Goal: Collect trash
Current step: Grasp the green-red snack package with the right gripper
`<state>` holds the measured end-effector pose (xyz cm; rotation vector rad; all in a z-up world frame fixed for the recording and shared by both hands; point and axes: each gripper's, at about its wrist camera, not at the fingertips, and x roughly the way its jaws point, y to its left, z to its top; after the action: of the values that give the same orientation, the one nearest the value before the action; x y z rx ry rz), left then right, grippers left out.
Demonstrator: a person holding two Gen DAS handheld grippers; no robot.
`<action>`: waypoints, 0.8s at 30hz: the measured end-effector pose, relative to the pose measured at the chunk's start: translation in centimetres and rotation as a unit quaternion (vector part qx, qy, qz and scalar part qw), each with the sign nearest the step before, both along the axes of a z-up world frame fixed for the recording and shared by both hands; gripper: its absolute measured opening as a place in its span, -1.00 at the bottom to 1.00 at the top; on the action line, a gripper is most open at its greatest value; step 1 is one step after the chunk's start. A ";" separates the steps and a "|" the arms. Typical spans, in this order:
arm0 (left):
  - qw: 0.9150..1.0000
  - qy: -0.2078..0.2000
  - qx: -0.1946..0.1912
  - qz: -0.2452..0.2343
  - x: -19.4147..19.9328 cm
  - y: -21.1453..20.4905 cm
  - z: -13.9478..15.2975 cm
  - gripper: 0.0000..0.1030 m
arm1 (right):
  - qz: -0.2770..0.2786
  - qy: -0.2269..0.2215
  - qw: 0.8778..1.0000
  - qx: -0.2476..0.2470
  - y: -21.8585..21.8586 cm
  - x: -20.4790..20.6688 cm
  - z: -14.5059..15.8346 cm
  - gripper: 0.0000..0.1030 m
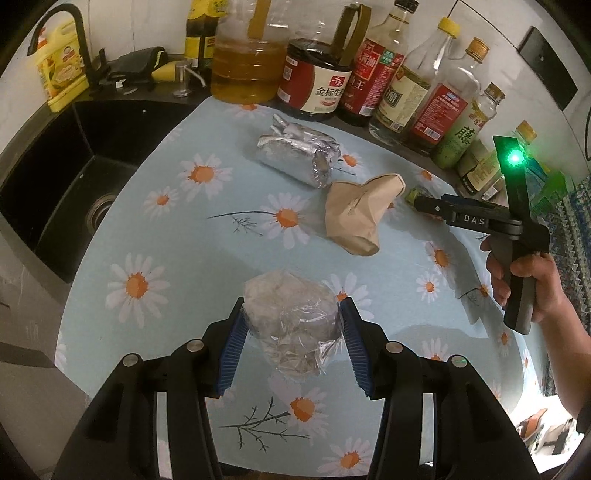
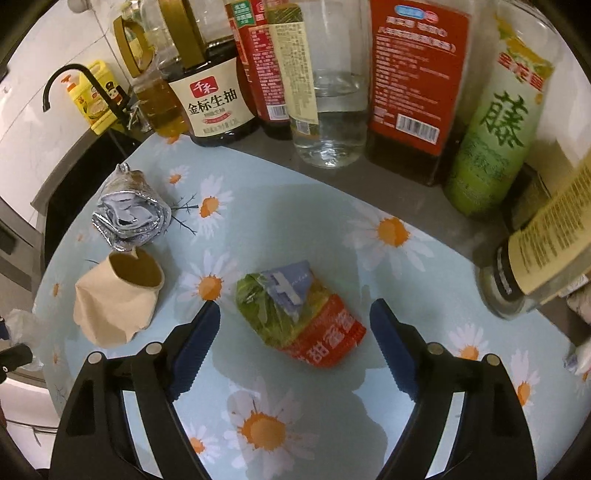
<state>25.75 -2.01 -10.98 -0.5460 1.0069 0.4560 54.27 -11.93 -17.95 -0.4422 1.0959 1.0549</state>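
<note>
Blue pads (image 1: 236,339) of the left gripper (image 1: 291,306) are squeezed onto a crumpled clear plastic bag (image 1: 291,321), so that bit of trash is clamped, right above the daisy-print tablecloth (image 1: 177,236). Over on the other side, the right gripper (image 2: 293,306) hangs with its fingers spread wide, not touching anything; a crushed red and green snack wrapper (image 2: 299,317) lies flat on the cloth between them. You can see the person's hand (image 1: 524,277) on that gripper's handle in the left view.

Bit further out, a squashed brown paper cup (image 1: 354,218) lies on its side, and just beyond it a rolled-up silver foil pouch (image 1: 295,155), the two close together but I can't tell if they touch.

At the back edge there's a row of sauce and oil bottles (image 1: 369,74), with a black sink (image 1: 62,177) and faucet (image 1: 70,33) off to the left.
</note>
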 end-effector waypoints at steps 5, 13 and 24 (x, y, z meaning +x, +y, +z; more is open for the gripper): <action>1.000 0.002 -0.002 0.005 0.1 0.1 -0.1 -0.06 | 0.020 -0.017 1.000 -0.008 0.7 -0.7 -0.2 0.29; 1.000 0.003 -0.006 0.001 0.5 0.2 -0.4 -0.06 | 0.022 -0.019 1.000 -0.002 0.5 -1.1 0.0 0.21; 1.000 -0.007 -0.005 -0.026 0.5 0.2 0.0 -0.06 | 0.006 -0.017 1.000 0.009 -1.6 -3.0 2.0 0.20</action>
<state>26.29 -1.85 -11.03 -0.5298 1.0075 0.4009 51.28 -13.53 -15.94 -0.4517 1.0537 1.0633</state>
